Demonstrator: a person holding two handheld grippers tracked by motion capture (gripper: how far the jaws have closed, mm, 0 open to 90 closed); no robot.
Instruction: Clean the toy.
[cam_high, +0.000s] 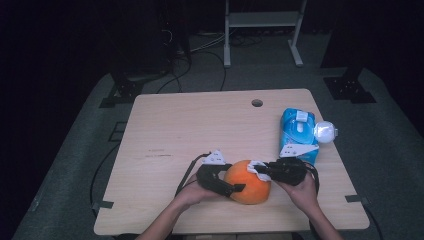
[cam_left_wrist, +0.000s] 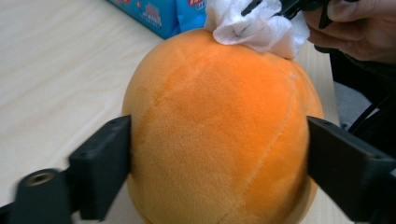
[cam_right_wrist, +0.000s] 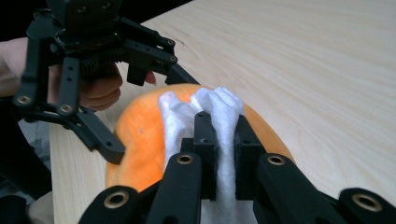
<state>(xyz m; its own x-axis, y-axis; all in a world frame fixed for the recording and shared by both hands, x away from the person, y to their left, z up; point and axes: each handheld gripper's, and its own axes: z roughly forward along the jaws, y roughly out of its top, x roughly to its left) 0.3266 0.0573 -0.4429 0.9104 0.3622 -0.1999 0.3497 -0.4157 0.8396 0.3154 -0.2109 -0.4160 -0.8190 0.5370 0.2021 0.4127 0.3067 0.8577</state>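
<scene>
The job looks like wiping the orange soft ball (cam_high: 247, 182) with a white wipe (cam_high: 256, 168) while the other hand holds it.

To do it well, I think the left gripper (cam_left_wrist: 219, 149) should keep the ball from rolling, with a soft squeeze so the fuzzy skin does not dent. Its jaws are spread wide, one on each side of the ball, and both touch it. The ball sits right between them on the desk (cam_high: 190, 125).

The wipe should stay flat on the top of the ball and rub in small strokes, I think, so it does not slip out.

The right gripper (cam_right_wrist: 219, 135) has its jaws pressed together, pinching the wipe. The wipe sticks out past the jaw tips and rests on the top of the ball.

The left hand (cam_high: 192, 192) comes in low from the side, jaws pointing at the ball. The right hand (cam_high: 302, 190) reaches across from the other side, jaws tipped down onto the ball. A blue pack (cam_high: 298, 135) lies beyond the right jaws, apart from them.
</scene>
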